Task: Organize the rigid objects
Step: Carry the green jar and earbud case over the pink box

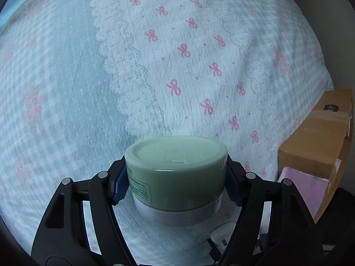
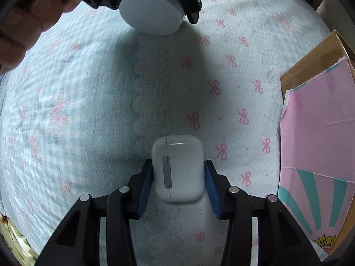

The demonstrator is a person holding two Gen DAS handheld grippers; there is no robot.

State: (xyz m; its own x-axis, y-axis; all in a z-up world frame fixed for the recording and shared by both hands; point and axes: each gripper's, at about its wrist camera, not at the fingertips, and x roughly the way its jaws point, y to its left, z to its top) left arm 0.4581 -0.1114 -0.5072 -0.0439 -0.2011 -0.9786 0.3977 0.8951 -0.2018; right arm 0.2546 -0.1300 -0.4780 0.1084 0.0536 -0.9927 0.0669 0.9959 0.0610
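Note:
My left gripper (image 1: 176, 177) is shut on a round jar (image 1: 176, 173) with a pale green lid and a grey-white base, held above the bedspread. The jar also shows from below at the top of the right wrist view (image 2: 153, 11), still between the left gripper's jaws. My right gripper (image 2: 177, 177) is shut on a white earbud case (image 2: 178, 168), held above the bedspread. Part of the white case shows low in the left wrist view (image 1: 221, 235).
A blue checked bedspread (image 2: 88, 110) with pink bows and lace print fills both views. An open cardboard box (image 2: 315, 66) lined with a pink sheet (image 2: 310, 144) stands at the right; it also shows in the left wrist view (image 1: 315, 137). A hand (image 2: 28, 22) holds the left gripper.

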